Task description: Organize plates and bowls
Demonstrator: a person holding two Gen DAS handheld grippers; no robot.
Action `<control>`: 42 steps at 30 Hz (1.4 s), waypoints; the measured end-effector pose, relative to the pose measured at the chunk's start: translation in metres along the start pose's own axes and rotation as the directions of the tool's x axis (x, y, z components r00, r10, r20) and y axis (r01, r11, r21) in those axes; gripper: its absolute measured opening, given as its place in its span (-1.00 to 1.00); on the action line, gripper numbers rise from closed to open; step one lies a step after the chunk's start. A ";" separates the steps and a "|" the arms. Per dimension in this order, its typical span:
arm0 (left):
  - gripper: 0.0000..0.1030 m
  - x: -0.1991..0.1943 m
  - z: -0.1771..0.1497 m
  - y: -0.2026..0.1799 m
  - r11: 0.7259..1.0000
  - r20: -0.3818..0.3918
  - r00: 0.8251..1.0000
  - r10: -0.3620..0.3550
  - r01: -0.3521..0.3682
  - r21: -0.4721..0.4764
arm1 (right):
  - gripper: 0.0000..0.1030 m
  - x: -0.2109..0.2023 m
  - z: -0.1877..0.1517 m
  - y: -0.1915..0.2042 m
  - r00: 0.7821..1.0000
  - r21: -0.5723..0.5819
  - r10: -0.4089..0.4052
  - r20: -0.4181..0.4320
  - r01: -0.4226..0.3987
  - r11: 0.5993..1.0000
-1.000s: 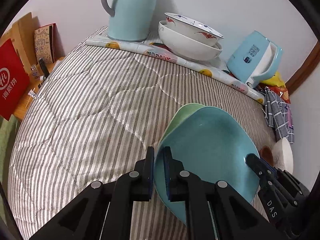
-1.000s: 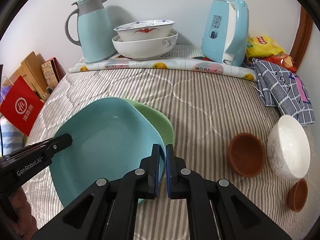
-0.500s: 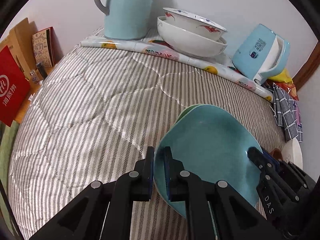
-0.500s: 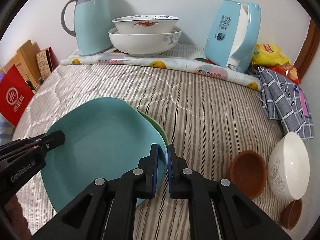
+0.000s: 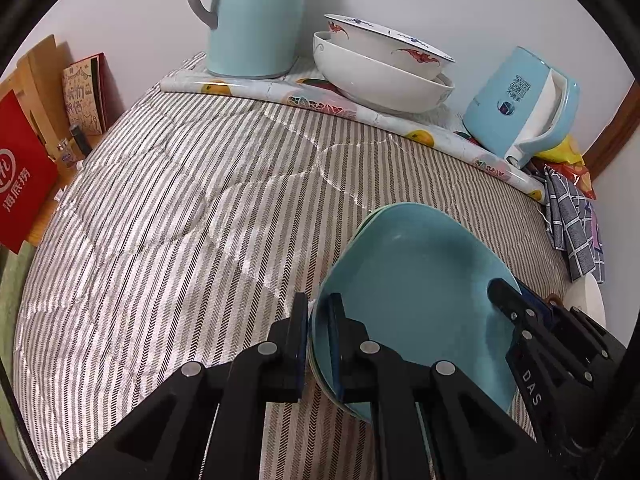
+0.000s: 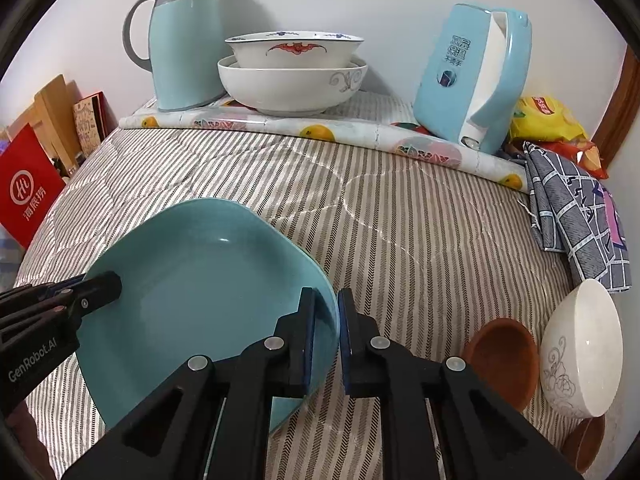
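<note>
You are setting the blue plate [image 6: 200, 300] down onto the green plate [image 5: 366, 222], stacking the two on the striped bed [image 5: 200, 200]. The blue one sits almost squarely over the green, whose rim shows only as a thin edge along the far side in the left wrist view; in the right wrist view it is hidden altogether.

Your left gripper [image 5: 318, 320] is clamped on the plates' near-left rim; it seems to take in both edges, though I cannot tell for sure. Your right gripper [image 6: 326, 316] has just been easing its jaws apart: the blue plate's rim stands between them, with a visible gap on the outer side, so they no longer pinch it.

Next, I judge, you should widen the right jaws enough to draw them straight back off the rim without dragging the plate, then loosen the left and pull it away the same way. Check that the stack lies flat first; the quilted bed is soft and may let it tilt. After that, the white bowl [image 6: 580, 348] and brown bowls [image 6: 502, 360] at the right want gathering.
</note>
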State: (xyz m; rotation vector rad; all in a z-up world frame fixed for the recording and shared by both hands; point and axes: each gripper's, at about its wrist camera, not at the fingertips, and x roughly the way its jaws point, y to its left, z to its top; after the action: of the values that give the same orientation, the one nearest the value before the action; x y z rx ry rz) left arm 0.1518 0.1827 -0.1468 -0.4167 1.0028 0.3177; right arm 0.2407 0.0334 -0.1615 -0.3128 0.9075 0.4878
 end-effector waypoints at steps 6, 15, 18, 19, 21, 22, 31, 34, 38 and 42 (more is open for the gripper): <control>-0.51 0.000 -0.004 0.004 1.000 -0.019 1.000 -0.014 0.014 -0.004 | -0.70 -0.003 0.003 -0.002 0.999 0.013 0.009 0.036 -0.009 1.000; -0.35 -0.019 -0.007 -0.002 0.999 0.013 1.000 -0.014 0.013 0.032 | -0.19 -0.036 0.001 -0.010 0.993 0.071 0.047 0.112 -0.055 0.996; -0.35 -0.028 -0.010 -0.005 0.999 0.026 0.999 -0.021 0.020 0.041 | -0.05 -0.049 -0.007 -0.016 0.992 0.090 0.035 0.120 -0.046 0.995; -0.35 -0.032 -0.011 -0.008 0.999 0.031 0.999 -0.029 0.027 0.045 | 0.00 -0.052 -0.009 -0.019 0.992 0.096 0.036 0.118 -0.047 0.994; -0.35 -0.038 -0.013 -0.012 0.998 0.038 0.998 -0.042 0.040 0.052 | 0.09 -0.059 -0.015 -0.028 0.994 0.119 0.033 0.101 -0.045 0.992; -0.35 -0.042 -0.014 -0.015 0.997 0.044 0.997 -0.055 0.053 0.059 | 0.09 -0.064 -0.018 -0.033 0.995 0.133 0.030 0.098 -0.043 0.990; -0.35 -0.078 -0.029 -0.061 0.985 0.124 0.986 -0.112 0.094 0.145 | 0.10 -0.115 -0.061 -0.096 0.986 0.214 -0.084 0.146 0.052 0.976; -0.35 -0.086 -0.034 -0.079 0.978 0.136 0.980 -0.142 0.117 0.174 | 0.11 -0.129 -0.075 -0.123 0.988 0.270 -0.072 0.137 0.032 0.962; -0.35 -0.092 -0.042 -0.107 0.966 0.113 0.979 -0.171 0.144 0.213 | 0.11 -0.143 -0.095 -0.154 0.992 0.321 -0.060 0.107 0.022 0.947; -0.35 -0.089 -0.048 -0.133 0.959 0.072 0.981 -0.181 0.160 0.232 | 0.11 -0.155 -0.114 -0.175 0.990 0.345 -0.098 0.099 0.059 0.937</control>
State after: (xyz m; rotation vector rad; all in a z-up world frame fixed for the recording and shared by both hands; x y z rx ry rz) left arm 0.1305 0.0370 -0.0674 -0.2773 0.8942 0.0650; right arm 0.1760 -0.2087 -0.0928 -0.0031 0.8468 0.2637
